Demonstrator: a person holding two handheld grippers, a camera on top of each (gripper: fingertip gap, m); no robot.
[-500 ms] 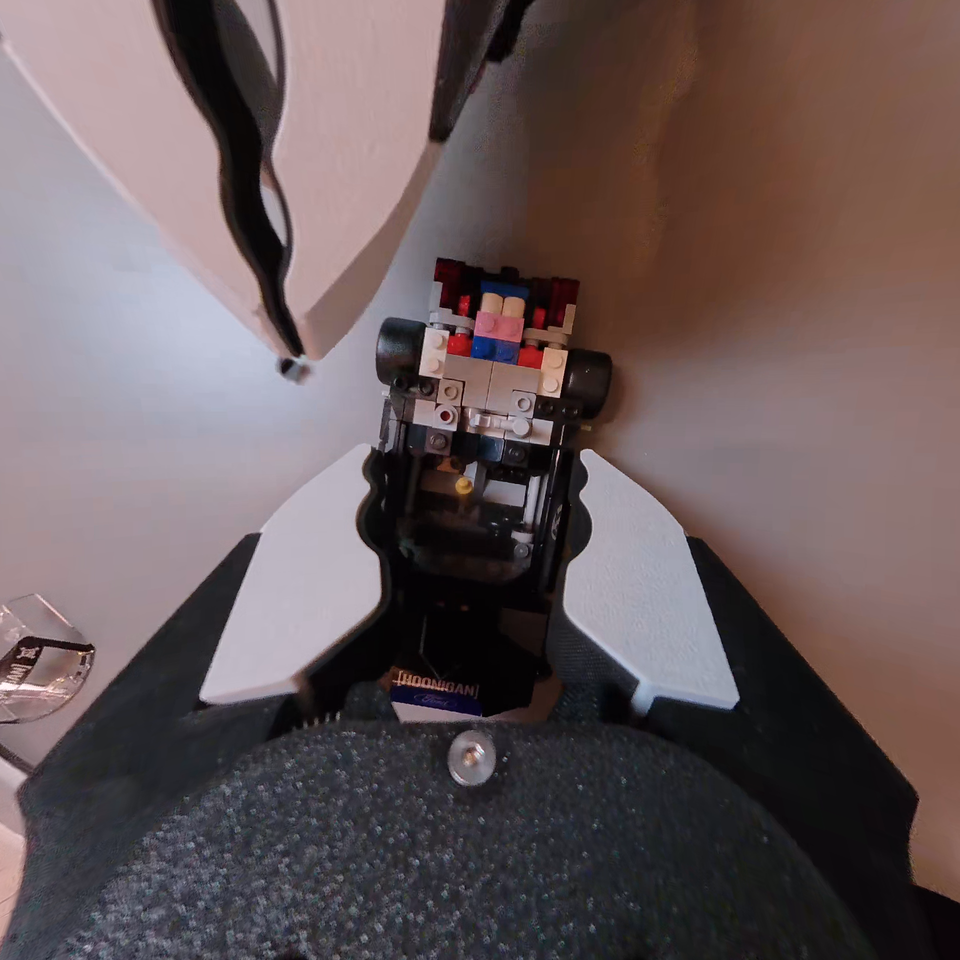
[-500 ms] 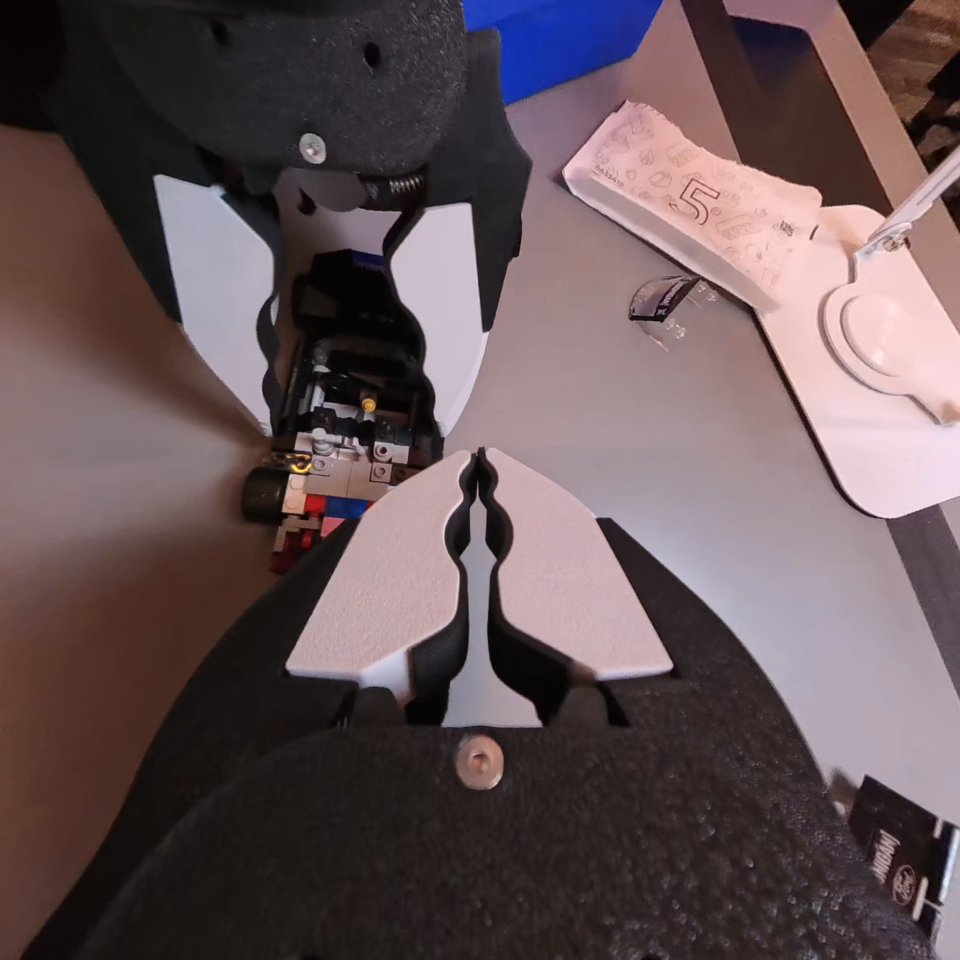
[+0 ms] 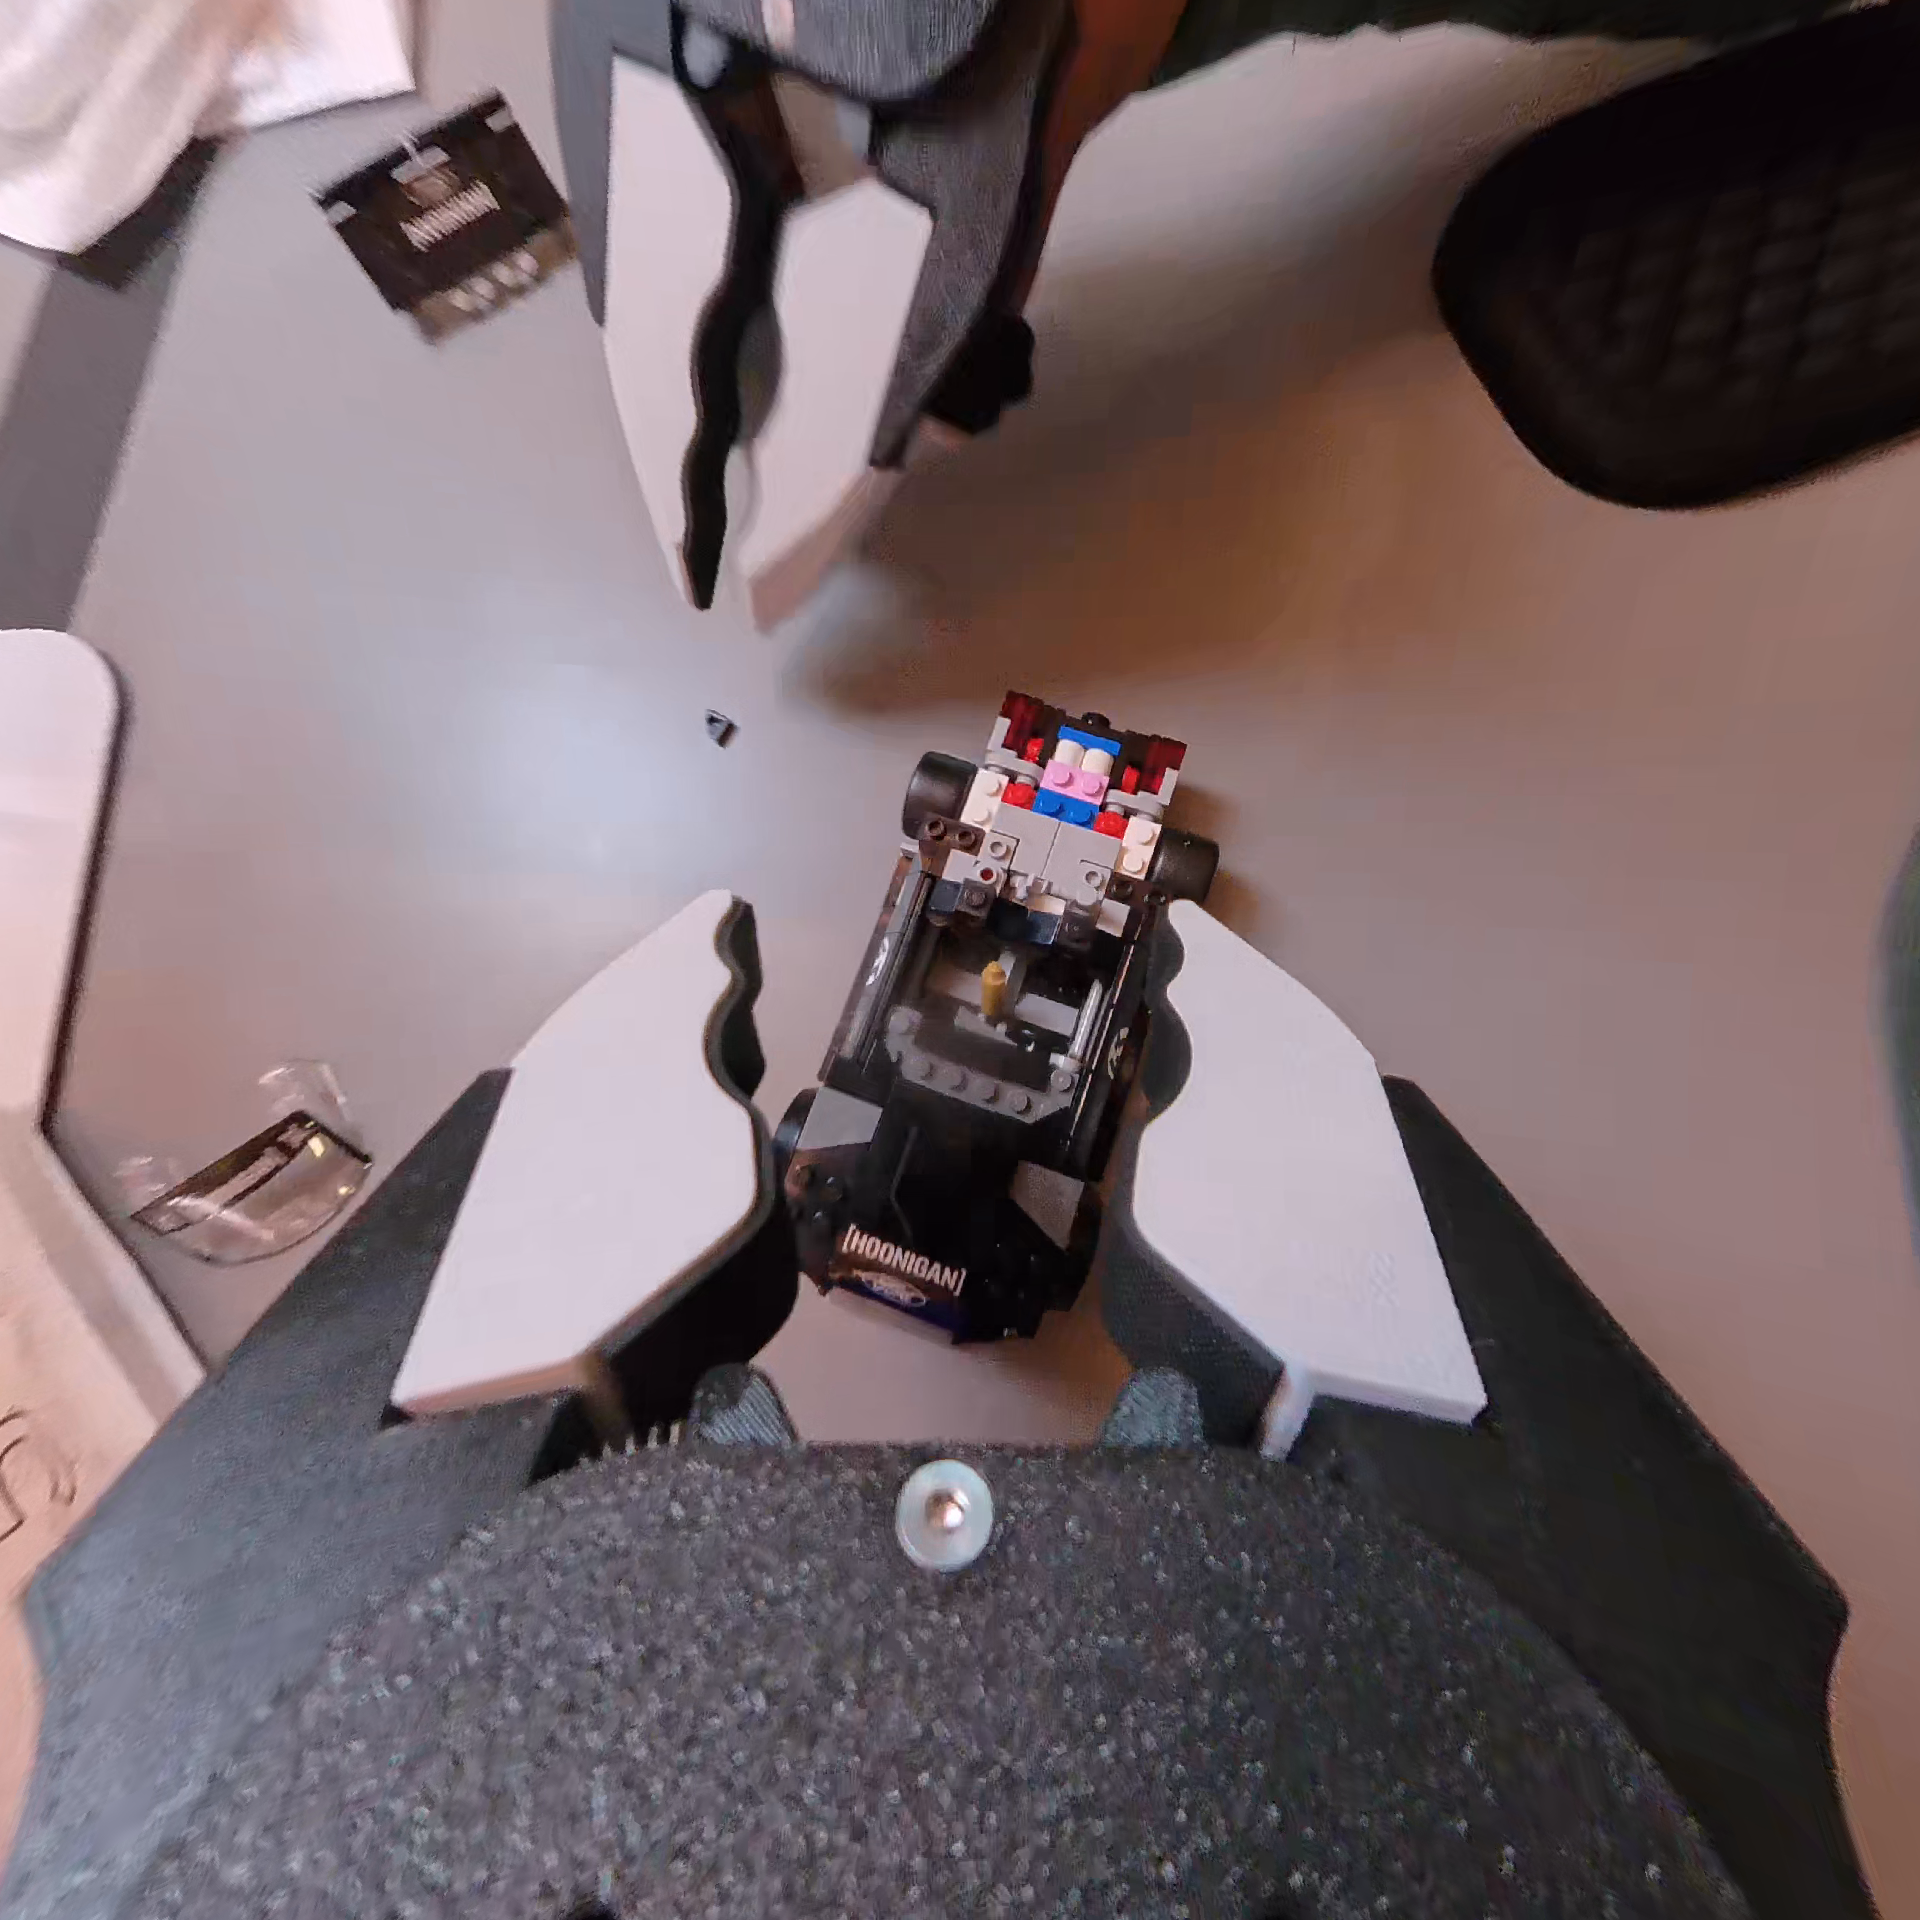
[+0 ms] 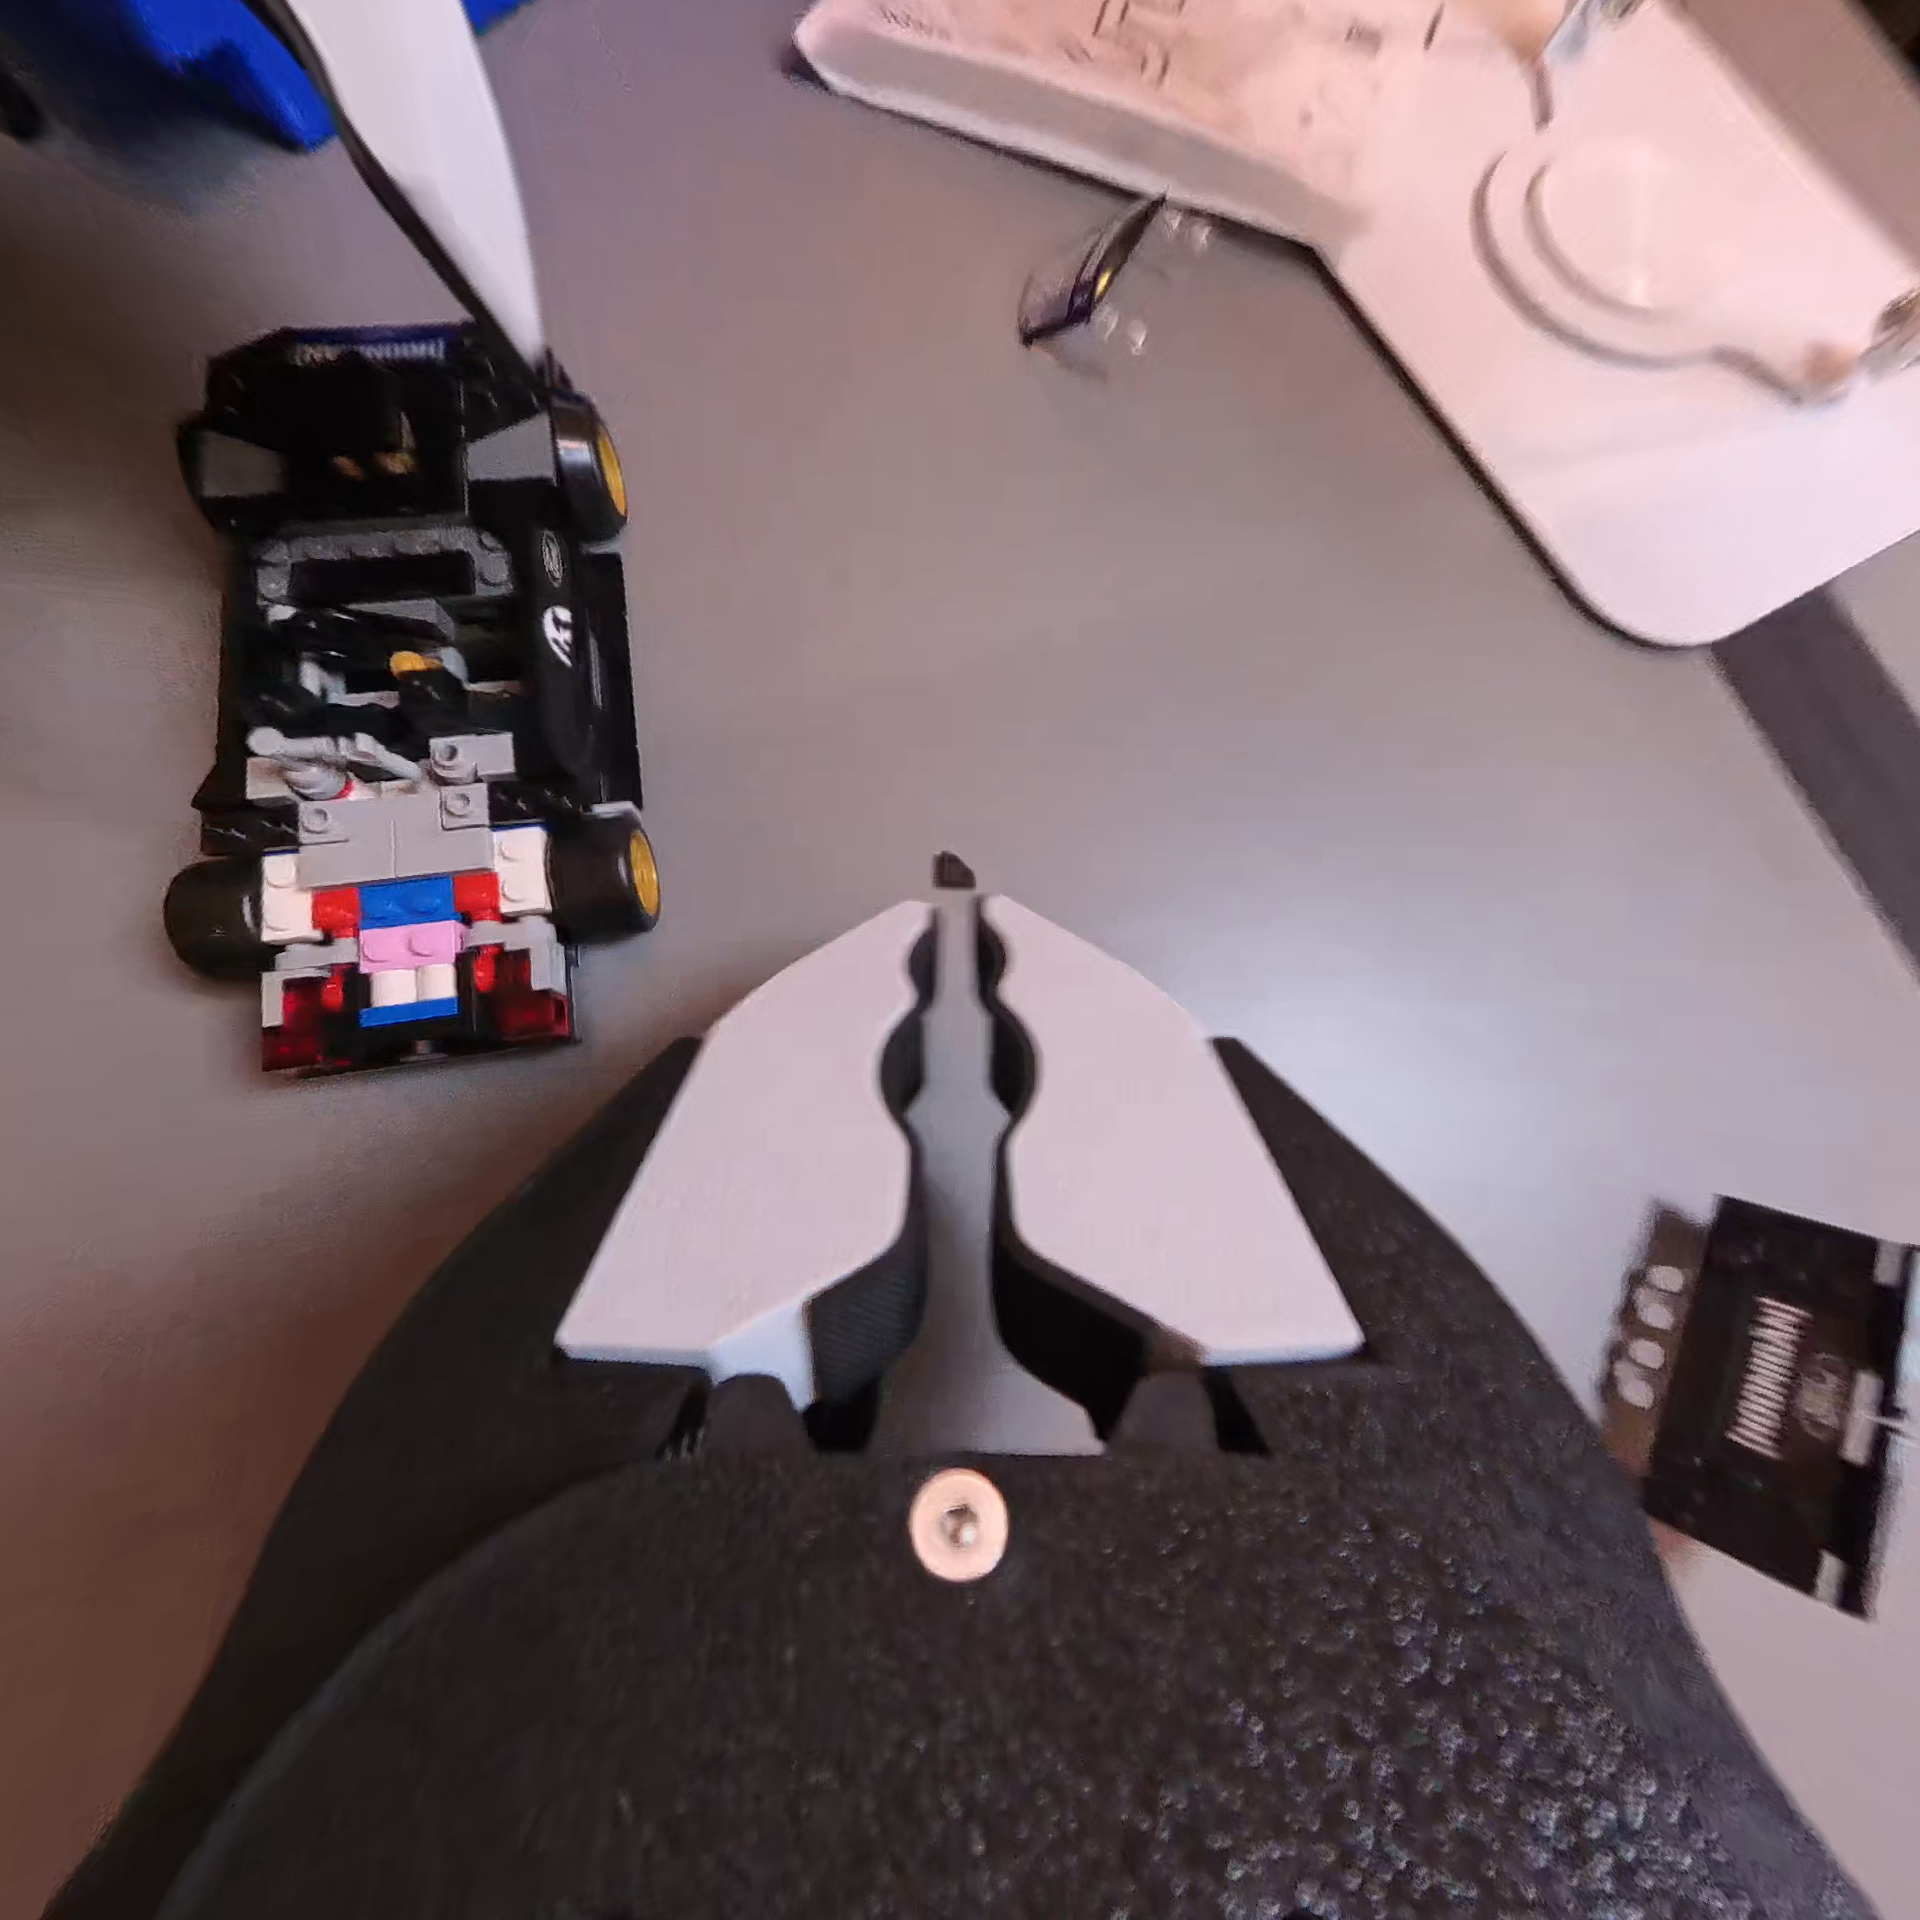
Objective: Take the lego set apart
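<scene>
The lego car (image 3: 1018, 997), black with a grey, white, red, blue and pink rear, rests on the grey table. It lies between the fingers of my left gripper (image 3: 951, 914), which is open; the car is close to the right finger. In the right wrist view the car (image 4: 416, 675) is at the left. My right gripper (image 4: 956, 904) is to its right, fingers a narrow gap apart and empty. A tiny black piece (image 4: 951, 868) lies on the table just past its tips, and shows in the left wrist view (image 3: 719, 727) too.
A black printed panel (image 4: 1766, 1403) lies at the right and a clear windscreen piece (image 4: 1091, 270) farther off. A white lamp base (image 4: 1662, 364) and a paper bag (image 4: 1091, 83) are at the back right, a blue bin (image 4: 156, 73) back left. A black chair (image 3: 1714, 260) stands off the table. Tip to tip, the grippers are about 12 cm apart. The tiny black piece (image 4: 951, 868) is closer to my right gripper, around 4 cm from its tips; the left tips are 11 cm off. It turns up in the left wrist view (image 3: 720, 734) as well.
My left gripper has opened and let go of the car, which now rests on the table. My right gripper has moved away to the car's right and parted slightly; the tiny black piece now lies before it.
</scene>
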